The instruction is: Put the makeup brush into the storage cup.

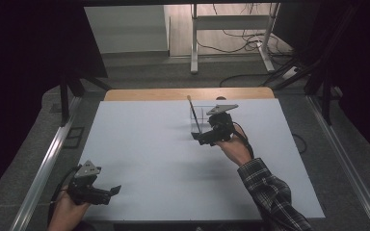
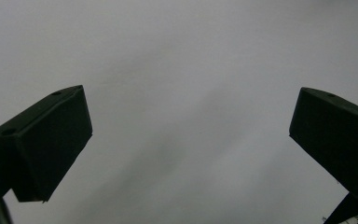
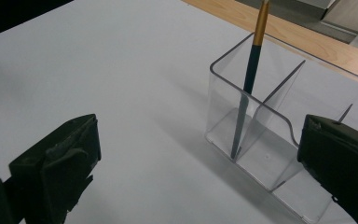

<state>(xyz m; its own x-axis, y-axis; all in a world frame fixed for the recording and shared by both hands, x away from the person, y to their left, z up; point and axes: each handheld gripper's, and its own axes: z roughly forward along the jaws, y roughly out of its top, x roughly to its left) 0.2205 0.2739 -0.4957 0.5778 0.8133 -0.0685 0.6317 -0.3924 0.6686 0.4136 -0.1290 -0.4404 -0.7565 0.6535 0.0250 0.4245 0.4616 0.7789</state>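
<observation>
- One pencil (image 3: 251, 74) stands tilted in the clear organizer (image 3: 261, 140), tip down in the corner by a divider, top leaning out over the rim.
- Organizer sits at the far middle of the desk (image 1: 149, 159), near its wooden back edge.
- Right gripper (image 1: 200, 138) hangs just beside the organizer on the near side, jaws spread wide, nothing between them.
- Left gripper (image 1: 113, 191) rests at the near left corner of the desk, well apart from the organizer; jaws wide apart, empty.
- Step looks like the release after dropping the pencil in, or a reach for it; can't tell which.
- To do it well: keep the right jaws off the thin wall, since a bump would likely slide the light box across the smooth sheet.
- If backing out, lift straight and clear of the leaning pencil top.
- Materials: organizer is clear hard plastic, rounded corners, thin flat dividers, glossy.
- Pencil is slim and round, dark shaft, gold-orange band higher up.
- Desk top is a matte pale sheet; gripper jaws are blocky black pads.
</observation>
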